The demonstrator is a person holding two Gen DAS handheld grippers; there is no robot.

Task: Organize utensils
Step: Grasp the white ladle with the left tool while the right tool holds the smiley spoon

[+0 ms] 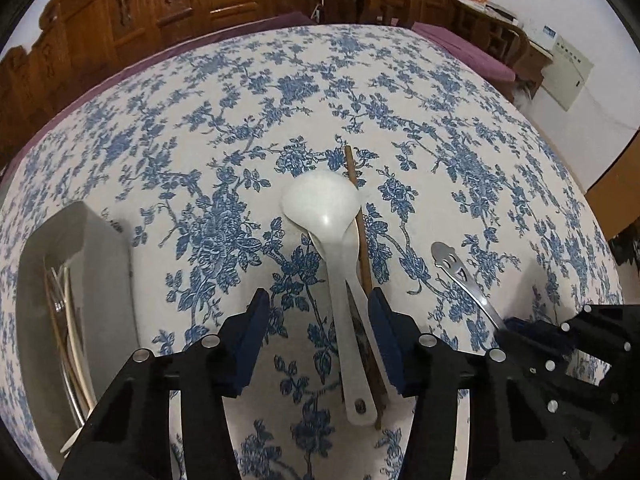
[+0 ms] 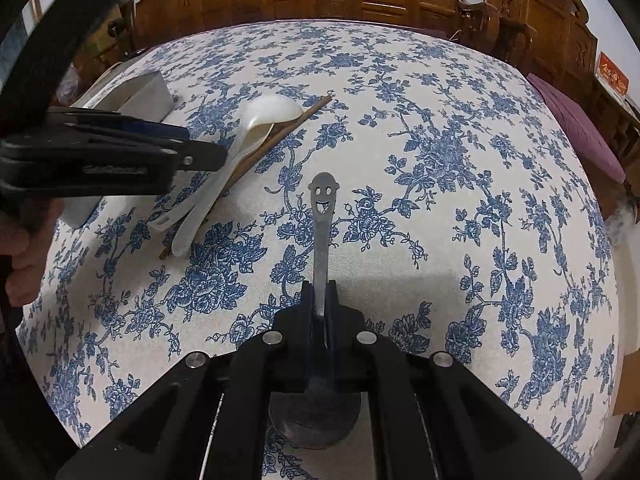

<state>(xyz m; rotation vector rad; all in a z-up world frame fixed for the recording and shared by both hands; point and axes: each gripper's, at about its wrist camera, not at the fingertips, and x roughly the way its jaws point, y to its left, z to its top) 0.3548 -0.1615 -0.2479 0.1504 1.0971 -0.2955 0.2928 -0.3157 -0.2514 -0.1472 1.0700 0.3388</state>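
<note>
Right then, the right gripper (image 2: 320, 300) was clenched on the metal spoon (image 2: 321, 216), pinching its stem between the blue pads, smiley-faced handle end pointing to the far side, bowl tucked underneath near the camera. Over on the left, the left gripper (image 1: 318, 312) hung spread wide over the white plastic ladle (image 1: 320, 200) and the brown chopstick (image 1: 362, 248), gripping nothing; the ladle's handle ran between its fingers (image 1: 256, 320), close to the right one. Both utensils lay side by side, touching, on the blue floral tablecloth (image 1: 460, 120). At far left sat the steel tray (image 1: 104, 248), with several long utensils already inside.
</note>
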